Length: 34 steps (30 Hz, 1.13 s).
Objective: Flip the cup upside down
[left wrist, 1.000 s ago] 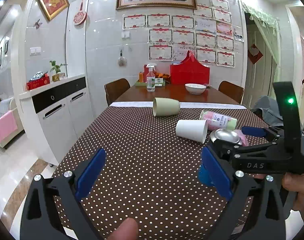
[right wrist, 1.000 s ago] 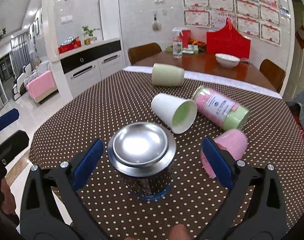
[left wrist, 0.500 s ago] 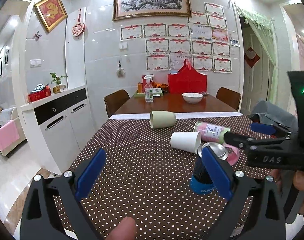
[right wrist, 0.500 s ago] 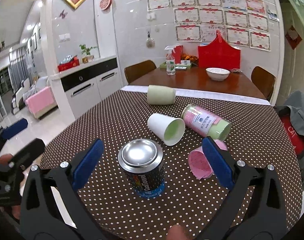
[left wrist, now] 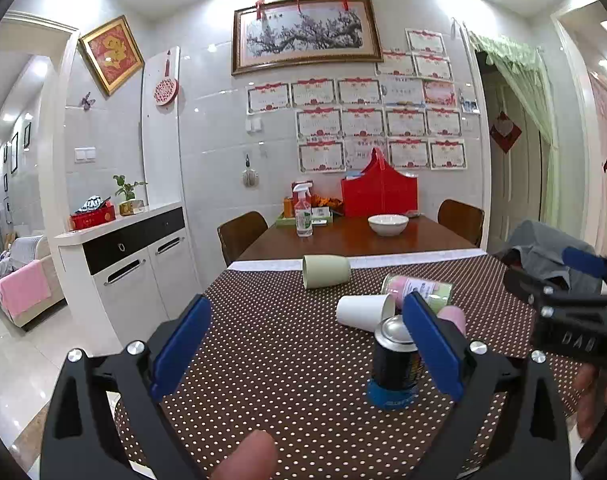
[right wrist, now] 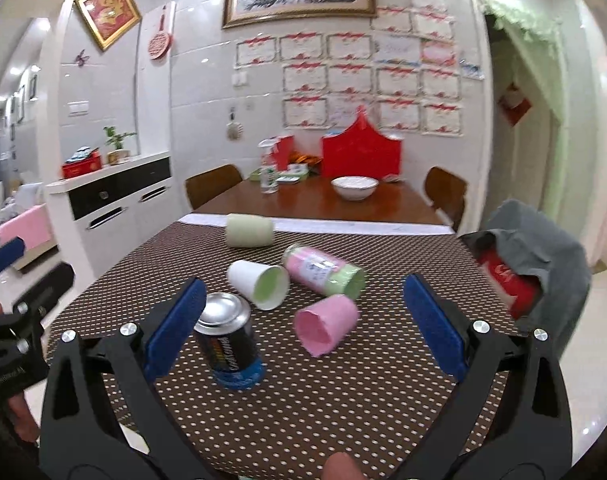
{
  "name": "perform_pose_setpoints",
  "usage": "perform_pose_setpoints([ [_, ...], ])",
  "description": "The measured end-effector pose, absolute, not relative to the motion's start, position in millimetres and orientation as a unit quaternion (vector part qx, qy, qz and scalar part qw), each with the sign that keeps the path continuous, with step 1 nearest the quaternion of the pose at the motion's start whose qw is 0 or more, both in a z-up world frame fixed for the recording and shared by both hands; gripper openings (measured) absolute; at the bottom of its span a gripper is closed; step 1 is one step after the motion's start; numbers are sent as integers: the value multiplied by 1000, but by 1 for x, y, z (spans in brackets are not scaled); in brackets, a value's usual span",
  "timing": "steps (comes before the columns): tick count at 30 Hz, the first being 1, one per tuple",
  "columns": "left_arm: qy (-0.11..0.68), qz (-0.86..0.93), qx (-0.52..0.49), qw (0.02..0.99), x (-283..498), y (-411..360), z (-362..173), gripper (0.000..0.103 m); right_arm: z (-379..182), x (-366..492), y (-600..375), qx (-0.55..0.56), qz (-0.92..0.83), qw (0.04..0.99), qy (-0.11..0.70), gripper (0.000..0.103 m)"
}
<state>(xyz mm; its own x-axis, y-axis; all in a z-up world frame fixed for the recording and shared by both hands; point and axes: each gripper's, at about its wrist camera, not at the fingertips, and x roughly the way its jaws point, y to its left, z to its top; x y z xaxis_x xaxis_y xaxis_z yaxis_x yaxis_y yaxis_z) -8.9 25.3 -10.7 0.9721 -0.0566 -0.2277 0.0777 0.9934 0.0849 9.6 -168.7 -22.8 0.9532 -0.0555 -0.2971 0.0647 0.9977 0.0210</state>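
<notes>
A dark can-shaped cup [right wrist: 227, 344] stands upside down on the dotted tablecloth [right wrist: 343, 392], its blue end down and its silver base up. It also shows in the left wrist view [left wrist: 395, 364]. My right gripper [right wrist: 303, 328] is open and empty, pulled back above the table's near edge, its left pad beside the can. My left gripper [left wrist: 303, 344] is open and empty, its right pad in front of the can. A pink cup [right wrist: 327, 328], a white cup [right wrist: 259, 284] and a pale green cup [right wrist: 249, 231] lie on their sides.
A pink and green labelled canister [right wrist: 323, 272] lies behind the white cup. A chair with grey cloth and a red bag [right wrist: 531, 264] stands at the table's right. A white cabinet [left wrist: 131, 256] stands left. A white bowl [left wrist: 387, 224] and spray bottle [left wrist: 303, 212] sit on the far wooden table.
Both grippers have pulled back and up from the can, which stays standing upside down. The right gripper has also shifted right, so the can now sits by its left pad.
</notes>
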Motion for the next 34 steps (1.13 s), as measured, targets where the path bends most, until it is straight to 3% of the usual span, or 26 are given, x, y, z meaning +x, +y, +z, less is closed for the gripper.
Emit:
perform_pose_setpoints([
  [34, 116, -20, 40, 992, -29, 21, -2, 95, -29, -11, -161, 33, -45, 988, 144, 97],
])
